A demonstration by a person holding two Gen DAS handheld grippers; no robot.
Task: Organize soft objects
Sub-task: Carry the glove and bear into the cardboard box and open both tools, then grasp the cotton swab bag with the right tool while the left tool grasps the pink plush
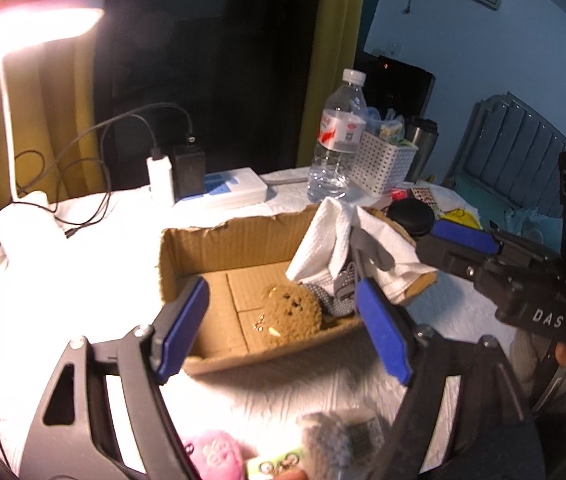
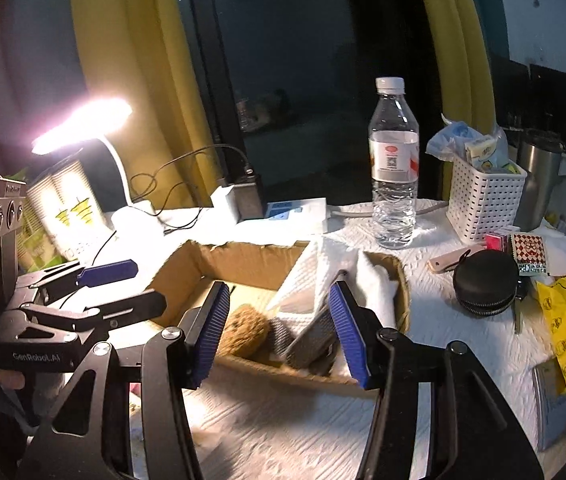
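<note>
A desk lamp [image 1: 35,20] glares at left, bleaching the surface [image 1: 83,280] beneath it. The rest is dim. Fisheye edges bend and near objects blur.

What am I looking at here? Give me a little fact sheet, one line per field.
Setting: table under a white quilted cover, lit by a desk lamp
Container: open brown cardboard box
In the box: round brown crocheted toy, grey-and-white knitted glove, white paper towel
Outside it, near edge: pink fuzzy toy, grey knitted item
Left gripper: open, empty, in front of the box
Right gripper: open, empty, facing the box
Clutter behind: clear plastic water bottle, white perforated basket
</note>
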